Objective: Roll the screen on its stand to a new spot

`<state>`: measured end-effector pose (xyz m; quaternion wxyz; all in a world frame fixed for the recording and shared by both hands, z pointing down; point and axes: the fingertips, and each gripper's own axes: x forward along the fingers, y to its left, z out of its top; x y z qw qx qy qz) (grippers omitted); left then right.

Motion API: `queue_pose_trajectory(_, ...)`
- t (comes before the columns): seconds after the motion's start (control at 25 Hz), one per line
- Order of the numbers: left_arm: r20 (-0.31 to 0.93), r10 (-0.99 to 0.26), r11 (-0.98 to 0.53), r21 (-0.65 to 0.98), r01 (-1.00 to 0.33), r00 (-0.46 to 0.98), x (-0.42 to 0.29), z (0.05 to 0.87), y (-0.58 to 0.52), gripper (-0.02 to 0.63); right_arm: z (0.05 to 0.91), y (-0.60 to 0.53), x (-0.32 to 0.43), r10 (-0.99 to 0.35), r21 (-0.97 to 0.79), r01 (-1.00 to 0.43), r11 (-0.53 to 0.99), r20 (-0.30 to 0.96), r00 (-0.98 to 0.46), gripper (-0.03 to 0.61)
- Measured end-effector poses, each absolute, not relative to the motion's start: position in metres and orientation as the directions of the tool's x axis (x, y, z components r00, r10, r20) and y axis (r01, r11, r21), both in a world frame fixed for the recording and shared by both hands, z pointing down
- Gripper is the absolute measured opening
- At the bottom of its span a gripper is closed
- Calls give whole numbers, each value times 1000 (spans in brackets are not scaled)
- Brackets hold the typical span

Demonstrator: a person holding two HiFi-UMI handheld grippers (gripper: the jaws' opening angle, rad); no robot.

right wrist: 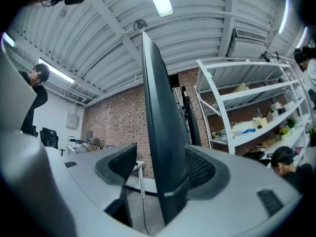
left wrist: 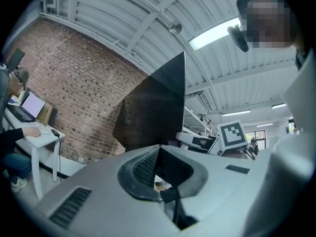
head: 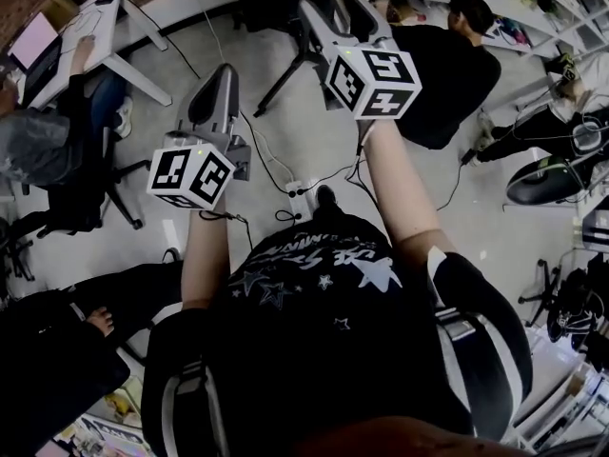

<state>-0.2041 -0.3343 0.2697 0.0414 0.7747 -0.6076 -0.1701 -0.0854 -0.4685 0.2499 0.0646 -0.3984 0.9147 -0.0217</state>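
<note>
In the head view, the grey left gripper [head: 223, 76] and the grey right gripper [head: 333, 4], each carrying a black-and-white marker cube, point forward over a pale floor [head: 190, 46]. Thin black cables [head: 269, 163] and a white power strip [head: 299, 196] cross that floor, and a seated person in black [head: 447, 65] is near on the right. What the grippers reach for is lost among dark shapes at the top edge. In the left gripper view, the large flat black screen [left wrist: 158, 102] rises just beyond jaws that stand narrowly apart around a dark wedge. The wedge is probably the panel's edge, though whether the pads bite it cannot be settled. In the right gripper view the jaws are spread wide; the screen's thin edge stands upright between them, close against one ribbed pad and clear of the other, so nothing is pinched. The likely trouble is that, with so loose a hold, a push tips or twists the tall panel instead of rolling it — and the stand's wheels, unseen here, could snag on those cables or run into the seated person.
</note>
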Motion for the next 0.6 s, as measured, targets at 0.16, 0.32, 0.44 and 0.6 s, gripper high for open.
queue_pose_trajectory(0.16, -222, -955, -251, 263, -931, 195, -199, 264, -352, 11, 231, -481, -95, -726, -56, -725, 686, -122, -677, 318)
queue_pose_trajectory(0.32, -224, -956, -248, 261, -933, 191, -196, 263, -363, 11, 217, -490, -105, -739, -8, -746, 666, -139, -659, 317)
queue_pose_trajectory(0.44, -223, -957, -240, 261, -935, 183, -197, 263, -367, 11, 214, -494, -116, -739, 60, -752, 656, -146, -657, 316)
queue_pose_trajectory(0.6, -221, -962, -221, 271, -937, 163, -203, 263, -370, 11, 211, -503, -115, -794, 164, -811, 561, -168, -584, 314)
